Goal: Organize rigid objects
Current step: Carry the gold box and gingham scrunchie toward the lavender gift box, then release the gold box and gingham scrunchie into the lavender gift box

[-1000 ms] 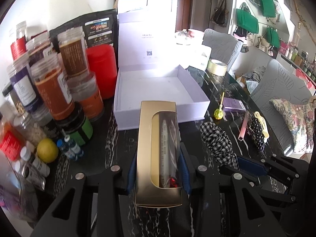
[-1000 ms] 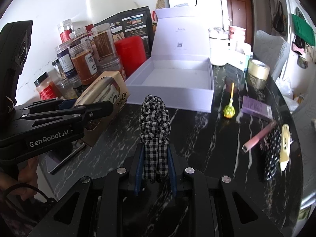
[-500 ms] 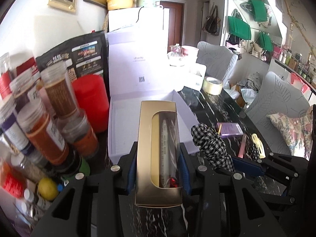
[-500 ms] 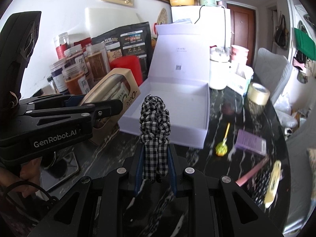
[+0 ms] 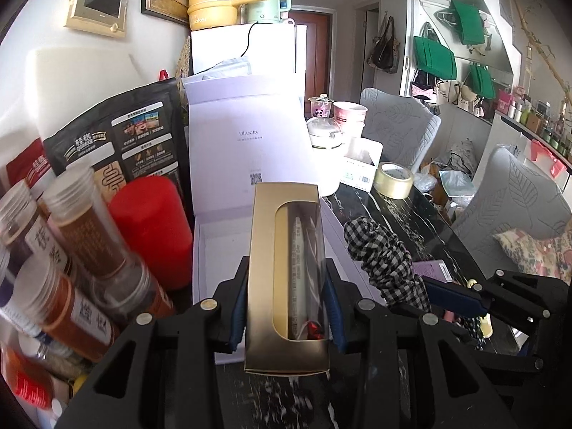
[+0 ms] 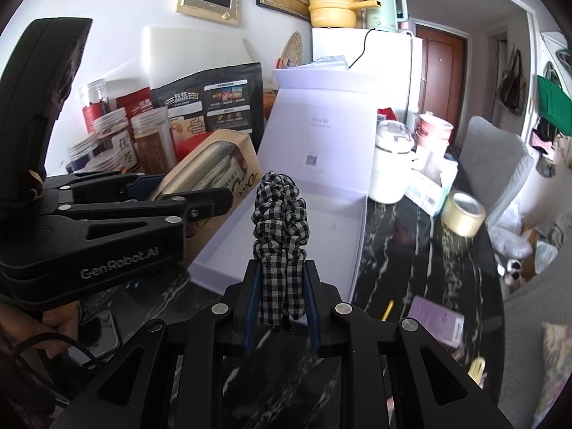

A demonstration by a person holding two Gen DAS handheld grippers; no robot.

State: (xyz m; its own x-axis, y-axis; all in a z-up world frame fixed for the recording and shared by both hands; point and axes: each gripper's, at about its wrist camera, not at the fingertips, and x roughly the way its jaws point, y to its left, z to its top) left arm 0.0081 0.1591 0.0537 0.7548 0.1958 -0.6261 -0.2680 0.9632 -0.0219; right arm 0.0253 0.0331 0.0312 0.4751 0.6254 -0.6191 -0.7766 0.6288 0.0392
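Clamping a gold windowed carton (image 5: pixel 286 275), the left gripper (image 5: pixel 287 307) has its 2 blue pads pressed against the carton's long sides, and the carton hangs over the near wall of the open white gift box (image 5: pixel 228 250), hiding part of the box floor. What lies behind the carton's clear window is hard to read. The right gripper (image 6: pixel 280 300) pinches a black-and-white checked fabric bundle (image 6: pixel 279 221) just in front of that box; the bundle's lower end is tucked between the pads. Left of the box stand spice jars (image 5: pixel 89 236) and a red canister (image 5: pixel 153 228), blurred and partly cut off at the frame edge. Right of the box, on the black marble table (image 6: pixel 411 250), sit a tape roll (image 6: pixel 463 214) and a purple packet (image 6: pixel 438 316), the packet half hidden by the gripper body.
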